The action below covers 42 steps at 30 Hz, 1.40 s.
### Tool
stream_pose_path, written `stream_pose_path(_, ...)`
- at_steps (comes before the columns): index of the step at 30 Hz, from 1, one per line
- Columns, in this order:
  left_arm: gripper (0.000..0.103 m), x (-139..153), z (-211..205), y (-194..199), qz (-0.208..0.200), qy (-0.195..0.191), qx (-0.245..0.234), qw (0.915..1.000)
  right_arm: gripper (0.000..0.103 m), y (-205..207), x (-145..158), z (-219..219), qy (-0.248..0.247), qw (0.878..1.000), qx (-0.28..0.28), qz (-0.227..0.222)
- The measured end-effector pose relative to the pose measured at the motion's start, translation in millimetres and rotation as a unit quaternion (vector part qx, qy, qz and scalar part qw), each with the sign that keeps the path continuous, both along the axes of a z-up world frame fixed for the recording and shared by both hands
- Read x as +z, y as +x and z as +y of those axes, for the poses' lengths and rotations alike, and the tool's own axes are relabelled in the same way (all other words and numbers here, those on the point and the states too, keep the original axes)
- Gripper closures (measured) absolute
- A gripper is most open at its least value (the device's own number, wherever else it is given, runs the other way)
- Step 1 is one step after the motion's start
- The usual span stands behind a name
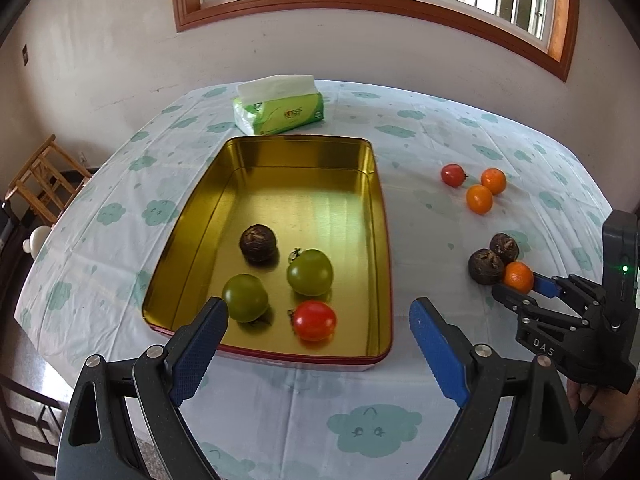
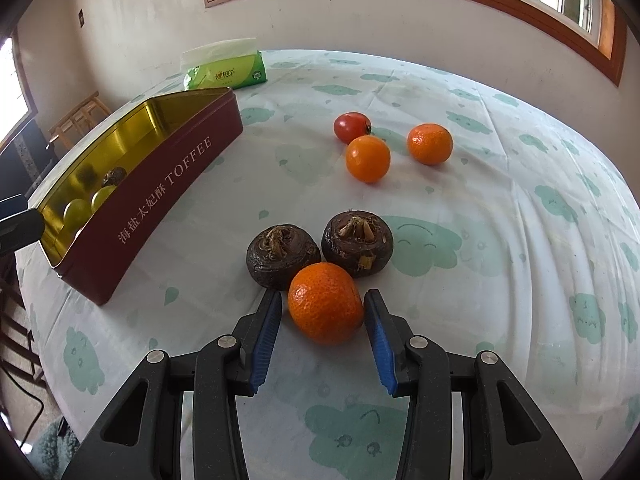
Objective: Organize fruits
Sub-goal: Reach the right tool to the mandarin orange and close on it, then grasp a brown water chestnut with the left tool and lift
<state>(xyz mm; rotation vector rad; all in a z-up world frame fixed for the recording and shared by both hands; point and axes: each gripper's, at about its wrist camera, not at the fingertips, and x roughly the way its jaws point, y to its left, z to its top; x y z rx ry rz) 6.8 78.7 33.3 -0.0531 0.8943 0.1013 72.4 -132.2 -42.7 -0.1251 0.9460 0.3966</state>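
Note:
A gold-lined toffee tin [image 1: 380,200] holds two green tomatoes [image 1: 310,272], a red tomato [image 1: 314,320] and a dark water chestnut [image 1: 258,243]. My left gripper [image 1: 319,306] hangs wide open over the tin's near end, holding nothing. On the cloth to the right, a mandarin [image 2: 325,303] rests against two water chestnuts [image 2: 282,255]. My right gripper [image 2: 323,295] straddles that mandarin, its blue pads [image 2: 266,336] close beside it with a slim gap on the left. Farther back lie two more mandarins [image 2: 368,159] and a red tomato [image 2: 352,127].
A green tissue pack [image 1: 280,106] stands behind the tin near the table's far edge. A wooden stool [image 1: 44,180] is off the table to the left. A hand [image 1: 600,404] holds the right gripper at the lower right. The cloud-print cloth [image 2: 500,240] covers the table.

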Motion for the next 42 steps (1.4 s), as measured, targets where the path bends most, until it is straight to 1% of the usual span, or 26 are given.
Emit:
stream_pose_path(4,0.013,0,-13,3,0.000,0.003,-0.015,0.9999,0.060,-1,0,-3,0.008,1.000,-0.002,-0.001)
stream_pose_path(6,0.012,0,-20,4,0.001,0.004,-0.022,0.9998,0.065,-1,0,-5,0.010,1.000,-0.005,-0.002)
stream_pose_path(8,0.013,0,-27,6,0.001,0.005,-0.031,0.9995,0.068,-2,0,-8,0.017,1.000,-0.006,-0.002)
stream_pose_path(12,0.012,-1,-42,11,0.004,0.008,-0.046,0.9989,0.070,-5,6,-16,0.024,0.999,-0.016,-0.013)
stream_pose_path(24,0.012,-5,-90,27,0.005,0.020,-0.097,0.9950,0.071,2,16,-67,0.009,0.997,-0.075,-0.033)
stream_pose_path(28,0.013,-10,-100,34,0.008,0.021,-0.107,0.9940,0.071,7,14,-80,-0.015,0.995,-0.092,-0.039)
stream_pose_path(35,0.013,-21,-110,46,0.017,0.017,-0.113,0.9933,0.071,16,11,-97,-0.033,0.993,-0.103,-0.038)
stream_pose_path(42,0.013,-31,-120,52,0.024,0.014,-0.119,0.9924,0.070,22,6,-99,-0.019,0.994,-0.103,-0.035)
